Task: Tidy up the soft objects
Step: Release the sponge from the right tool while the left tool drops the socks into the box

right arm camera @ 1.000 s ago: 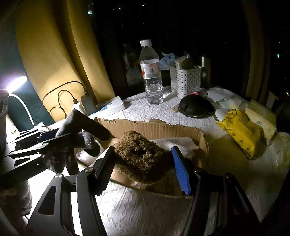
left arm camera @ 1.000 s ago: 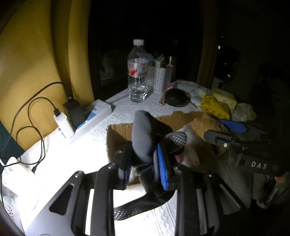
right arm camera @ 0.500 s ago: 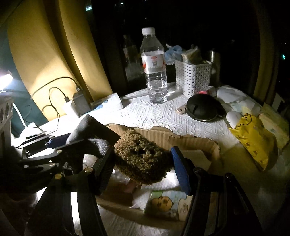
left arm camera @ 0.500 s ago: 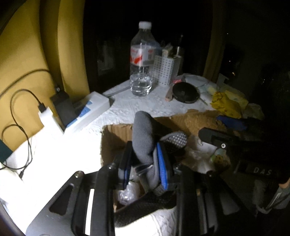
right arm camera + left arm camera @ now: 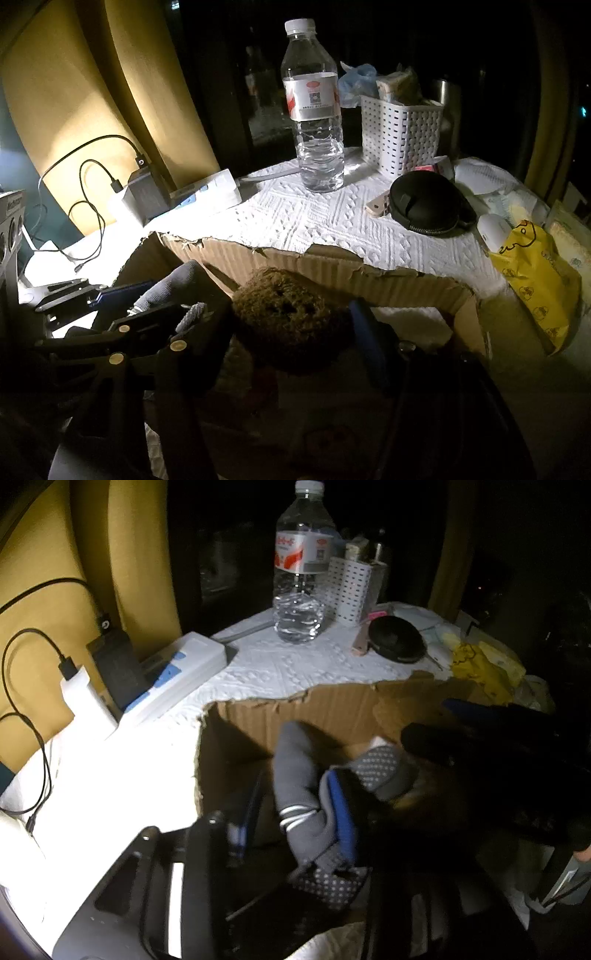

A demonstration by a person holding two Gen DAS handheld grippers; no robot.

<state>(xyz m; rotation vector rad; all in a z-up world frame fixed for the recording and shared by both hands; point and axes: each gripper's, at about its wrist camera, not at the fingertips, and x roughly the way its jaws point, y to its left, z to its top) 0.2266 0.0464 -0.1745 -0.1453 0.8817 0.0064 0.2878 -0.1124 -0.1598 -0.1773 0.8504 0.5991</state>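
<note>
The left gripper (image 5: 295,812) clamps a grey knitted sock (image 5: 299,786); the right gripper (image 5: 291,325) pinches a brown fuzzy pad (image 5: 288,314) — both inside the torn cardboard box (image 5: 332,273). Beyond its far wall stand a clear plastic water bottle (image 5: 317,110) and a white perforated basket (image 5: 399,133).

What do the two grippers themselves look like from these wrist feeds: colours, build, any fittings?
Both are matte black plastic frames with cut-out openings. The left gripper and right gripper carry blue finger pads. Brass-coloured screws dot the left one's side in the right wrist view.

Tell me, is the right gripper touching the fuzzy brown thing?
Touching. The right wrist view shows the right gripper with both fingers pressed against the brown plush toy, over the cardboard box.
</note>
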